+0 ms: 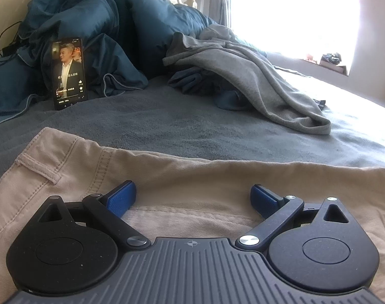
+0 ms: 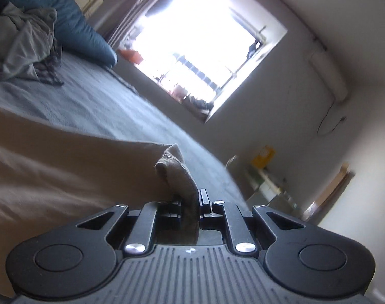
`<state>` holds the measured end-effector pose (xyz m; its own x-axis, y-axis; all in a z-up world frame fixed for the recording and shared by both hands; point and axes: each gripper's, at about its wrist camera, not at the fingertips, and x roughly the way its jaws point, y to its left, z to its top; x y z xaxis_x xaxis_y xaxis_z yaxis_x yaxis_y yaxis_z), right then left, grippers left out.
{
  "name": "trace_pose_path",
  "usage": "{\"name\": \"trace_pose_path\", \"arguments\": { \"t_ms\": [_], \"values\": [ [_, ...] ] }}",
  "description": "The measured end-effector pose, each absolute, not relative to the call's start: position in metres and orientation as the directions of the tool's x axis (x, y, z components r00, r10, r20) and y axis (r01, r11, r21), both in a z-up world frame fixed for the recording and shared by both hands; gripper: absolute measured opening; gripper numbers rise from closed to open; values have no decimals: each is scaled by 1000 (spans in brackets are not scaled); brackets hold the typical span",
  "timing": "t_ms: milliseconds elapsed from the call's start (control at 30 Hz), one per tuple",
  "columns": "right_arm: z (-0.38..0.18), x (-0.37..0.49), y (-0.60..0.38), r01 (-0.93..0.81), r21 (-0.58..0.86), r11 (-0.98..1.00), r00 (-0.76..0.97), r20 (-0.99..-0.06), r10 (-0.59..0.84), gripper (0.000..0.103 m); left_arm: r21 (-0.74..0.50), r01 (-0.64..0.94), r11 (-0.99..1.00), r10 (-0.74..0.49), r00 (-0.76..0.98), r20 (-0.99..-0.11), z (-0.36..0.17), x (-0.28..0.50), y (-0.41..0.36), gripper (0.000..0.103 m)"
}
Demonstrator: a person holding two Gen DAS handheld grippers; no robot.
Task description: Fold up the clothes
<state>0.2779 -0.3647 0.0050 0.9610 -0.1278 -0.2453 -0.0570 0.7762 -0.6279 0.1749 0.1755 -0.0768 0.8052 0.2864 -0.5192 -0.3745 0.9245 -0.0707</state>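
Note:
Beige trousers [image 1: 182, 174] lie flat on the grey bed cover, waistband and a belt loop [image 1: 37, 168] toward the left. My left gripper [image 1: 193, 198] rests low over the trousers near the waistband, open, its blue pads [image 1: 121, 198] wide apart with nothing between them. In the tilted right wrist view my right gripper [image 2: 191, 202] is shut on a bunched hem of the beige trousers [image 2: 65, 167], and the cloth stretches away to the left above the bed.
A grey garment [image 1: 255, 83] and dark blue clothes [image 1: 189, 79] lie heaped mid-bed. A phone [image 1: 69, 73] with a lit screen leans against a teal duvet [image 1: 91, 25]. A bright window [image 2: 200, 50] lies beyond the bed's far edge; shelves [image 2: 273, 185] stand by the wall.

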Motion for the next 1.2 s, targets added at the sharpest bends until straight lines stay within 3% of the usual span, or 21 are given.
{"name": "trace_pose_path", "arguments": {
  "t_ms": [167, 367, 533, 633, 767, 967, 1200],
  "values": [
    [-31, 318, -371, -119, -574, 810, 919, -373, -129, 12, -63, -375, 925, 290, 803, -521, -77, 176, 175, 99],
    [-51, 361, -413, -64, -387, 920, 813, -554, -177, 13, -57, -375, 925, 293, 801, -522, -77, 176, 174, 99],
    [-29, 351, -465, 117, -242, 963, 811, -536, -234, 15, -53, -376, 925, 295, 800, -522, -77, 176, 173, 99],
    [-7, 330, -467, 65, -139, 988, 838, -529, -130, 16, -51, -376, 925, 296, 800, -522, -77, 176, 173, 99],
    [11, 296, -476, 91, 128, 988, 814, -581, 0, 37, -50, -377, 925, 297, 799, -523, -77, 176, 172, 99],
    [-12, 253, -513, 272, 589, 761, 732, -640, 234, 41, -50, -376, 925, 296, 799, -523, -77, 176, 173, 99],
    [-42, 248, -526, 403, 641, 653, 701, -675, 229, 41, -54, -375, 925, 294, 801, -522, -77, 176, 173, 99]
  ]
}}
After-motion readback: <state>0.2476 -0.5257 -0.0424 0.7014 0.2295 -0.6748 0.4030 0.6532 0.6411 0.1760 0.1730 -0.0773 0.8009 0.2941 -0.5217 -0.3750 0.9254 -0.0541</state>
